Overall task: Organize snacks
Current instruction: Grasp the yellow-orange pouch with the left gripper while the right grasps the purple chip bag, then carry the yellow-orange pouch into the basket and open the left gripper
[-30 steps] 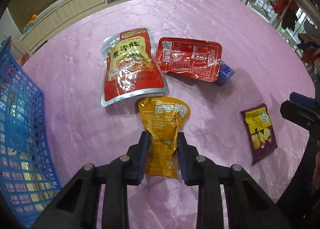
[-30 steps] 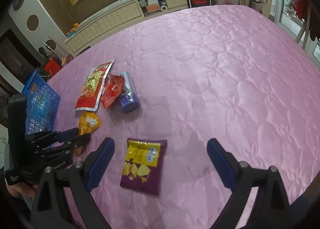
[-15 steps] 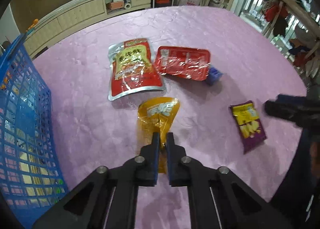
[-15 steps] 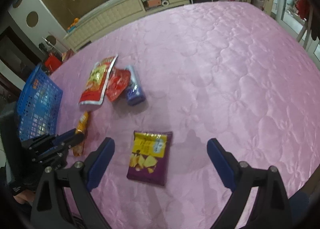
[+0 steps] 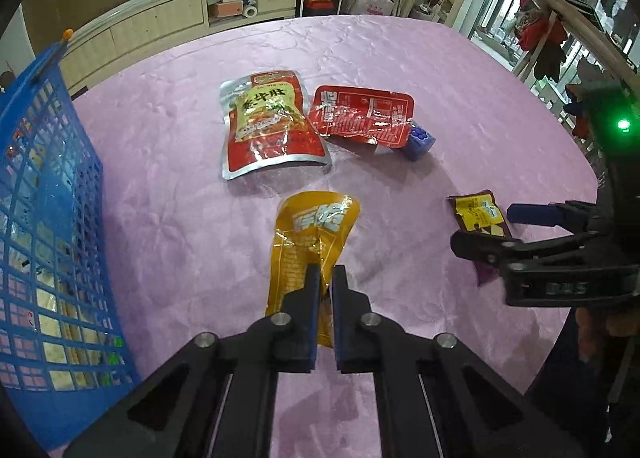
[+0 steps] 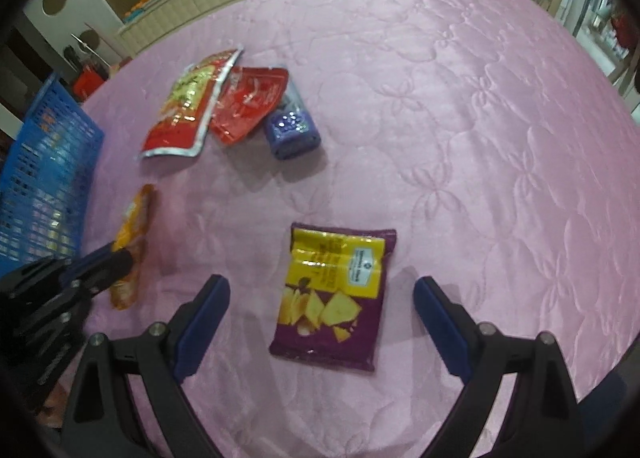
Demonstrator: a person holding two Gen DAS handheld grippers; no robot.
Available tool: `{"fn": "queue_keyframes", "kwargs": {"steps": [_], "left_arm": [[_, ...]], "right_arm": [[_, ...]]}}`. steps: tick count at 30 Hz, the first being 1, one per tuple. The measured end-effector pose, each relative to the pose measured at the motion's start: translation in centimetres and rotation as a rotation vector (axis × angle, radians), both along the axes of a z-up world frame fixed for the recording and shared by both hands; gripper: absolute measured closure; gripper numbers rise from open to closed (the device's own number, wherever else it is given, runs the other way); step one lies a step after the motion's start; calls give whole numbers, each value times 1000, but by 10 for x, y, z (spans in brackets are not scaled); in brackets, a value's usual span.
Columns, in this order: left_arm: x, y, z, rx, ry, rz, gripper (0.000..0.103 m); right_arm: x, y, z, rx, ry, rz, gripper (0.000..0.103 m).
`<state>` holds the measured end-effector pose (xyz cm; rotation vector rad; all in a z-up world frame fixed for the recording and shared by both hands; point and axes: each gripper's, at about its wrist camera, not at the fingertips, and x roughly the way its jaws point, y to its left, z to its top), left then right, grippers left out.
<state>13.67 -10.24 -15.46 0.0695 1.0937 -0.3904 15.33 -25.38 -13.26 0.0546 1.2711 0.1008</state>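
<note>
Left gripper (image 5: 325, 278) clamped tight on the near end of the orange snack pouch (image 5: 314, 234), pads pinching the foil, pouch's far end lifted off the pink quilted tablecloth (image 5: 460, 90) and tilted up toward the camera; its shadow falls on the cloth just right of it. In the right wrist view the same pouch (image 6: 132, 246) shows edge-on, held in the left gripper (image 6: 120, 258) at lower left, a bit blurred. Blue plastic mesh basket (image 5: 44, 218) stands at the left edge of the table, close beside the held pouch, some flat packets visible through its wall, can't tell what they are. Right gripper (image 6: 320, 298) jaws spread wide apart, nothing between the pads touching, straddling the purple chip bag (image 6: 334, 298), which lies flat on the cloth between the two blue fingers (image 6: 204, 310); whether the fingertips touch the cloth can't be told. From the left wrist view the right gripper (image 5: 520, 228) comes in from the right over the chip bag (image 5: 476, 214), partly covering it, green light lit on its body. Further back on the table: a red and silver foil pouch (image 5: 268, 126) with yellow label lying flat, a red clear-window packet (image 5: 362, 114) just right of it with edges touching or overlapping, and a small blue-purple pack (image 5: 420, 140) tucked partly under the red packet's right corner. Low cream cabinet (image 5: 168, 18) with open shelves behind the table.
</note>
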Motion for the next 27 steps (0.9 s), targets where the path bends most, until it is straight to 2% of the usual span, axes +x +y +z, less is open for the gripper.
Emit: {"fn": "queue_keyframes", "kwargs": {"steps": [4,6,8,9,10,11,14,17,20,27], "left_arm": [[-4,2,-1,3,-14,-3,98],[-7,5,-1,-1,-20,2,98],[-9,5,-1,-3,-22,6,98],[-11,7,-1,-4,-23,7,98],[-12,7,-2,-4,-24,7,98],[-14,8,-2,-3,-28,6,98],[-16,9,-2,11,-29,2,98],[-16,10,1,31,-33,13,98],[-17,10,8,36,-32,23,98],[-30,4,37,34,-92,31,98]], "right_arm": [[-5,14,-4,-79,-14,31,9],[-10,21,-3,-102,-23,34,13],[-15,24,-1,-104,-33,29,22],[-18,25,0,-108,-38,25,32],[-19,27,2,-114,-44,15,47],[-20,30,2,-107,-51,10,52],[-23,30,4,-95,-92,2,52],[-29,22,8,-9,-106,-32,52],[-38,15,26,23,-151,-33,52],[-53,18,63,77,-226,-9,52]]}}
